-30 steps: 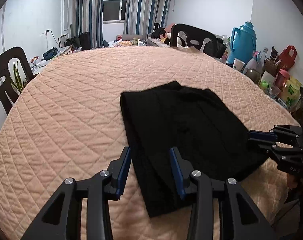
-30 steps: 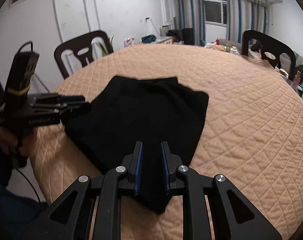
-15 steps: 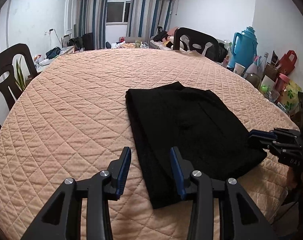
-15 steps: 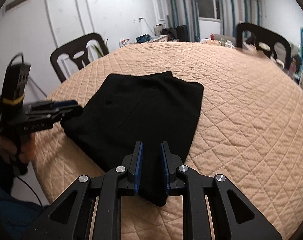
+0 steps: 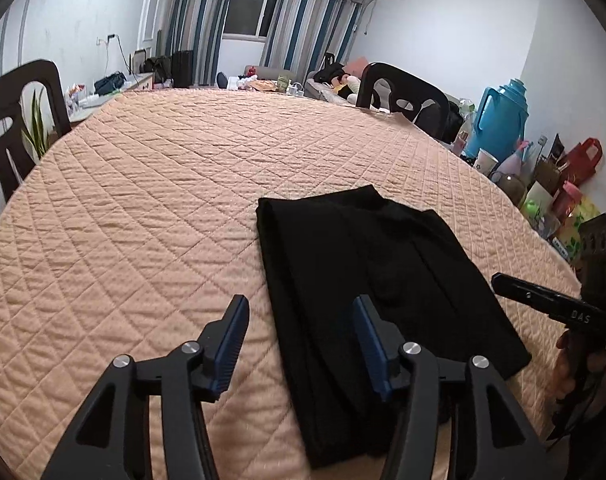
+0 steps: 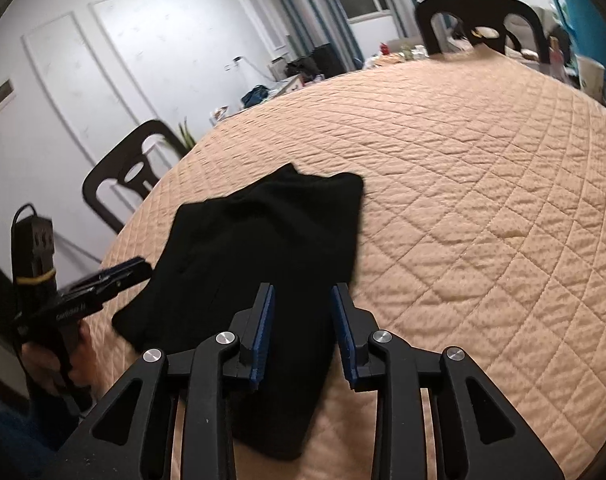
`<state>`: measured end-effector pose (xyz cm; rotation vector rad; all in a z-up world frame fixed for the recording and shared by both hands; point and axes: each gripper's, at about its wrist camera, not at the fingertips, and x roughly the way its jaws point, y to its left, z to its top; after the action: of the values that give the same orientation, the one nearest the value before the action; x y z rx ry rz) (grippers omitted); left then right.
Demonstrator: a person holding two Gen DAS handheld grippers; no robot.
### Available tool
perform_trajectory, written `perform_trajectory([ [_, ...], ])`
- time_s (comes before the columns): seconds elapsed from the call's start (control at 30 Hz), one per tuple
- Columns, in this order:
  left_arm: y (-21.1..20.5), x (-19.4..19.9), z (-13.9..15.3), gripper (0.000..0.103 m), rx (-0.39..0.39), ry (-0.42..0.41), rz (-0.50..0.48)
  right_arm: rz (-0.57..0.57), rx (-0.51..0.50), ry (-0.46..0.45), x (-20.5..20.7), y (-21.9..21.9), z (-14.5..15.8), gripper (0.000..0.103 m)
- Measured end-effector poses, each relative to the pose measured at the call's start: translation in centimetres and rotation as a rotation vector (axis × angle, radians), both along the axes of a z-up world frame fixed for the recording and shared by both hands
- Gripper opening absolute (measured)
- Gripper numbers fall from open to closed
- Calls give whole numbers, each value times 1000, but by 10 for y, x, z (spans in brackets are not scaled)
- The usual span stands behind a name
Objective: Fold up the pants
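Spreading wide, both grippers' jaws were opening over the folded black pants, and nothing was pinched.

The left gripper (image 5: 299,322) had its blue-padded fingers (image 5: 231,340) well apart, one over bare quilt, the other above the pants' (image 5: 367,276) near left edge, no cloth pressed between them. The right gripper (image 6: 302,318) showed the same: blue pads (image 6: 263,332) parted, hovering above the pants' (image 6: 263,240) near end, cloth seen through the gap but not clamped. The pants lay folded into a flat black oblong near the table's front edge, on the peach quilted tablecloth (image 5: 151,216). Off to the side, a hand (image 6: 59,356) gripped the left gripper's handle. Beyond the table stood dark chairs (image 5: 403,96), a blue thermos jug (image 5: 499,120) and striped curtains (image 5: 303,24).
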<state>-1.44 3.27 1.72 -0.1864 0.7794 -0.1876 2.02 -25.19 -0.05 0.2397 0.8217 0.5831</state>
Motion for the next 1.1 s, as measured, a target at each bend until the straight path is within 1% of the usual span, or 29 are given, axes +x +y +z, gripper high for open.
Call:
perform_trajectory([
  [0.17,3,21,-9,58,-46,38,-7,-9,16,47,19,-1,-7,31],
  [0.3,6,32,-14,58,-115,57,-20,-7,16,60,29,2,-9,31],
  [0.4,8,36,-18,58,-158,71,-17,-16,52,89,37,0,-14,34],
  [0.47,9,33,-21,58,-186,78,-20,-17,82,110,39,-3,-18,34],
  [0.6,8,18,-23,58,-209,73,-25,1,123,134,30,-7,-21,34],
  [0.73,7,5,-25,58,-244,89,-28,29,175,168,21,-13,-24,35],
  [0.83,5,5,-24,59,-238,85,-29,46,203,185,16,-15,-26,35],
  [0.93,1,18,-22,59,-221,89,-33,52,204,182,21,-12,-26,35],
  [1.1,-4,28,-21,59,-192,84,-26,43,176,165,31,-2,-23,35],
])
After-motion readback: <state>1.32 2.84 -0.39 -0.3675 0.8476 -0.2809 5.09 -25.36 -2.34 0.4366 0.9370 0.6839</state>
